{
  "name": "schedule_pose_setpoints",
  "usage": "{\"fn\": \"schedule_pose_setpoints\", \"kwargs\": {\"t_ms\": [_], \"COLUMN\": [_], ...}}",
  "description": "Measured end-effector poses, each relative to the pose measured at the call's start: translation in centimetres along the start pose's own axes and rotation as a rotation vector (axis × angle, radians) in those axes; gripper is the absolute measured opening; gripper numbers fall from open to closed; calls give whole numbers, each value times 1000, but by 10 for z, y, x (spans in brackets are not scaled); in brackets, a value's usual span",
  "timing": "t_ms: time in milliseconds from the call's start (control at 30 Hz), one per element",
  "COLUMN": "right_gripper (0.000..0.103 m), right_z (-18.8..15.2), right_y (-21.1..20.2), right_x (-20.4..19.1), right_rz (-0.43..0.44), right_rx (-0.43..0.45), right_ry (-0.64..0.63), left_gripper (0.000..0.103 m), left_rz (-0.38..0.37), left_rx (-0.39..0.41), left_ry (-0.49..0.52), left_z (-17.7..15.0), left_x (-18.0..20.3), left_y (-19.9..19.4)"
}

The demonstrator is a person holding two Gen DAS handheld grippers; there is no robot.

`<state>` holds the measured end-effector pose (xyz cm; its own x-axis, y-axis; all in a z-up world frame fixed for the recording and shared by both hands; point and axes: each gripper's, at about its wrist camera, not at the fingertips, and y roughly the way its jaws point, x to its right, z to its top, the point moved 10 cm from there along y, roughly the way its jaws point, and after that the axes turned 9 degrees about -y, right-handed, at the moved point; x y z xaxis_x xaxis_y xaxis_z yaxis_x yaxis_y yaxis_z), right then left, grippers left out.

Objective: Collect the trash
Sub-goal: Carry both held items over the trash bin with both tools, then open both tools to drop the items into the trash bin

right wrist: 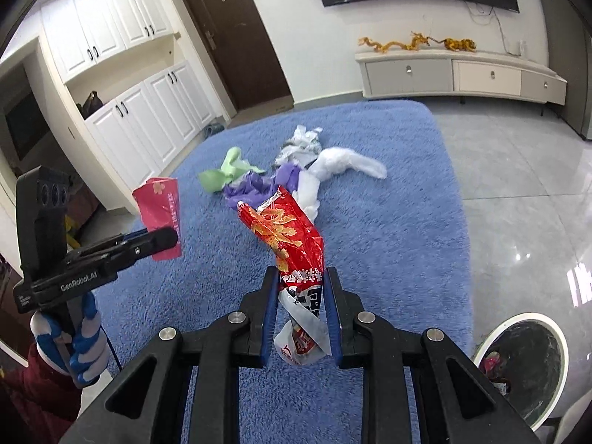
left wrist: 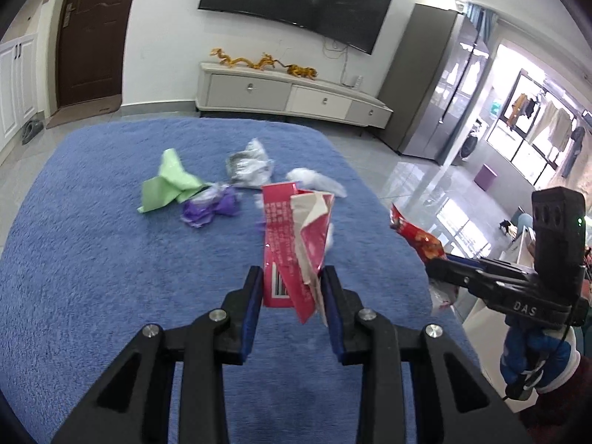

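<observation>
1. Left gripper (left wrist: 290, 277): fingers clamped on a torn pink carton (left wrist: 292, 244), held above the blue rug (left wrist: 92, 259), frame centre.
2. Right gripper (right wrist: 301, 288): fingers clamped on a red snack wrapper (right wrist: 292, 240), lifted, frame centre.
3. Green paper (left wrist: 166, 181), purple wrapper (left wrist: 211, 207), silver wrapper (left wrist: 248, 164) and white tissue (left wrist: 314, 179) lie on the rug, upper centre.
4. Trash bin (right wrist: 481, 347), white rim, lower right of right view, trash inside.

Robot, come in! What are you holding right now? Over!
Left gripper shut on pink wrapper. Right gripper shut on red snack bag. Bin at right, nothing blocking it.
</observation>
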<state>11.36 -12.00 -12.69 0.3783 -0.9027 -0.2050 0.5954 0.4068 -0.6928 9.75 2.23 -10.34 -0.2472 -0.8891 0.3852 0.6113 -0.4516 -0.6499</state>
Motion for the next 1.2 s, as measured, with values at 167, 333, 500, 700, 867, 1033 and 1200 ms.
{"fn": "schedule_pose_setpoints", "kwargs": {"t_ms": [167, 333, 500, 700, 867, 1033, 1200], "right_gripper": [24, 24, 24, 24, 25, 28, 28], "right_z": [2, -4, -23, -71, -128, -181, -205], "right_y": [-23, -49, -75, -94, -104, -102, -93], "right_x": [23, 60, 110, 182, 242, 283, 301], "right_rz": [-31, -77, -138, -238, -333, -386, -403], "right_rx": [49, 99, 142, 150, 116, 69, 39], "right_ry": [40, 109, 210, 371, 532, 664, 716], "left_gripper": [30, 30, 30, 30, 31, 31, 38], "left_rz": [-37, -74, -112, -168, -200, -207, -221], "left_rx": [-22, -61, -124, -226, -341, -407, -462], "left_ry": [56, 141, 228, 338, 405, 454, 421], "left_z": [5, -1, -13, -39, -69, -93, -106], "left_x": [43, 97, 150, 220, 273, 312, 332], "left_y": [12, 31, 58, 103, 148, 184, 213]}}
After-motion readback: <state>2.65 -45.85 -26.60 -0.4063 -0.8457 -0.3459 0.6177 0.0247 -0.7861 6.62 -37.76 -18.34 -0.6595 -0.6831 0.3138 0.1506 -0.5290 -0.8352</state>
